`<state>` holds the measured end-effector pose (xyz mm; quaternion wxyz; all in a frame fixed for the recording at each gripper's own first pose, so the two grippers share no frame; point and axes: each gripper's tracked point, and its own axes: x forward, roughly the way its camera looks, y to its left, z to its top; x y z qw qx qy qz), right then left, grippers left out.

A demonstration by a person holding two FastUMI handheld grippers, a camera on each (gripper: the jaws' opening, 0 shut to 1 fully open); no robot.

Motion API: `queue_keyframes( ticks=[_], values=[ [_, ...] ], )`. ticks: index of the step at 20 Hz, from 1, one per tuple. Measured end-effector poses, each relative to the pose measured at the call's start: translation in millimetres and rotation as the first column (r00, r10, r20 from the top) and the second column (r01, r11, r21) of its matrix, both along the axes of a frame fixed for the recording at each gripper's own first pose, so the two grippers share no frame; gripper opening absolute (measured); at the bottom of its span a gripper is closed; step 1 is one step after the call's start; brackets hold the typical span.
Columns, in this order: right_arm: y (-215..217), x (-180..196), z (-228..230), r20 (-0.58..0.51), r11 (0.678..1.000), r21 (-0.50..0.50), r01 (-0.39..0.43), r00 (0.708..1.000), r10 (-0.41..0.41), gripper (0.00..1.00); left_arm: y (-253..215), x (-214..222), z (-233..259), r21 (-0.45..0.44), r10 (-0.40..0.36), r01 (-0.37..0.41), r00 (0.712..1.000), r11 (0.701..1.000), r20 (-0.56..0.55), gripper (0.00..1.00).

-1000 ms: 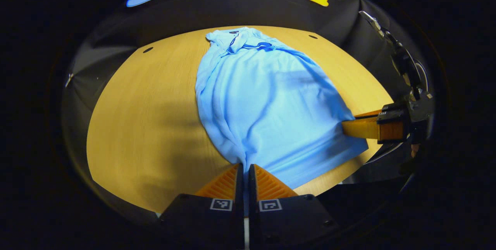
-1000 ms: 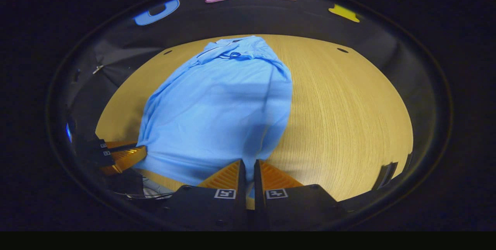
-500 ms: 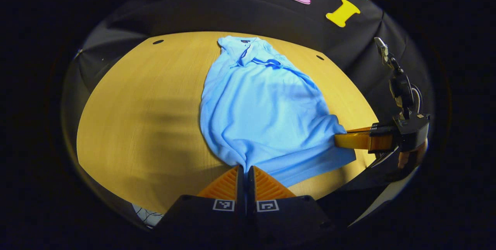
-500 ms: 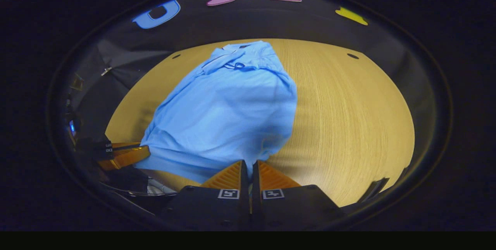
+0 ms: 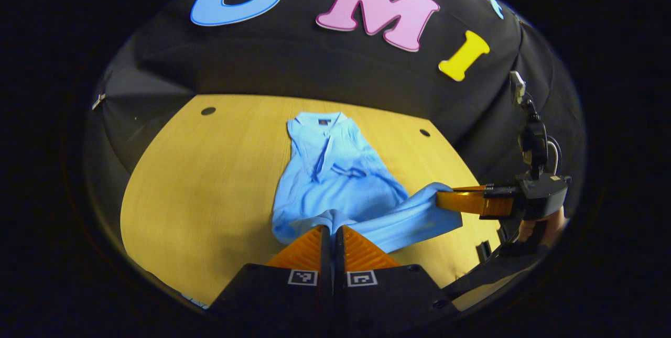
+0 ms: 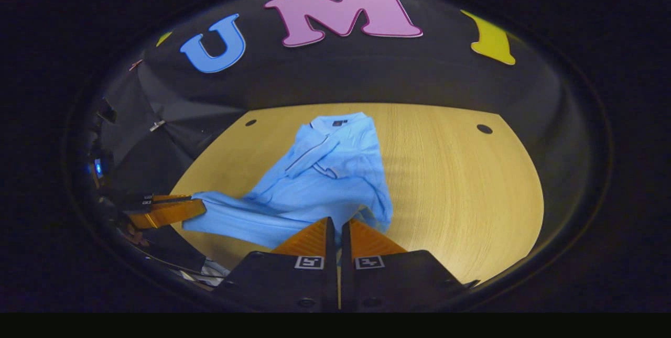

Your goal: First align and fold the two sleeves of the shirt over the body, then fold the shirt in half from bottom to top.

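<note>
left gripper (image 5: 331,229): I see my fingers pressed together at 6 o'clock of the left gripper view, clamped on the shirt hem, cloth pinched in the slit between them.
right gripper (image 6: 338,221): same in the right gripper view, fingers closed on a bunch of hem at 6 o'clock.
shirt (image 5: 335,181): light blue polo on the table (image 5: 209,181), collar at the far end toward 12 o'clock, sleeves look already folded in over the body. The near hem is lifted off the wood and hangs as a band between my two grippers.
shirt in right gripper view (image 6: 325,170): collar at 12 o'clock, hem band running out to 9 o'clock.
left view extra: the right gripper (image 5: 445,200) shows at 3 o'clock, side on, its tips buried in a hem corner; a hand (image 5: 540,225) grips its body just below. A mast with cable stands up from it. Two dark holes in the table top, at 11 and 1 o'clock.
right view extra: the left gripper (image 6: 196,207) shows at 9 o'clock, tips on the other hem corner; I can't tell the finger gap from this angle. A wide stretch of bare wood lies from 1 to 4 o'clock (image 6: 461,186). A small blue light glows at the 9 o'clock edge.
wall: black cloth behind the table in both views.
</note>
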<state>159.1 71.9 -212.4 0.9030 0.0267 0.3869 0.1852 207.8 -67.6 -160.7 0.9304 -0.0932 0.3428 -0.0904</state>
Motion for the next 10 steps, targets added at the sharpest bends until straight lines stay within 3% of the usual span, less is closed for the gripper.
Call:
queue_keyframes(
  ticks=[2,3,5,6,10],
  values=[
    [5.8,38.8,23.5,0.048,1.000,0.019,-0.002,0.999,0.001,0.01,4.1,32.3,26.2,-0.012,0.011,-0.010,0.999,1.000,0.036,0.06],
    [9.5,58.6,32.4,0.076,1.000,0.019,-0.009,0.997,0.008,0.07,6.7,49.4,33.9,-0.010,0.014,-0.013,0.999,1.000,0.053,0.06],
    [15.7,94.7,47.5,0.118,0.999,0.032,-0.015,0.993,0.011,0.01,14.5,87.7,40.9,0.028,0.008,-0.010,0.996,1.000,0.084,0.11],
    [20.7,116.0,52.2,0.132,0.999,0.043,-0.012,0.991,0.006,0.07,18.1,106.7,42.8,0.053,0.002,-0.007,0.996,0.999,0.090,0.06],
    [26.9,196.5,56.5,0.188,0.999,0.037,0.008,0.982,-0.015,0.07,22.4,181.7,39.5,0.071,-0.005,-0.003,0.993,0.997,0.117,0.06]
  ],
)
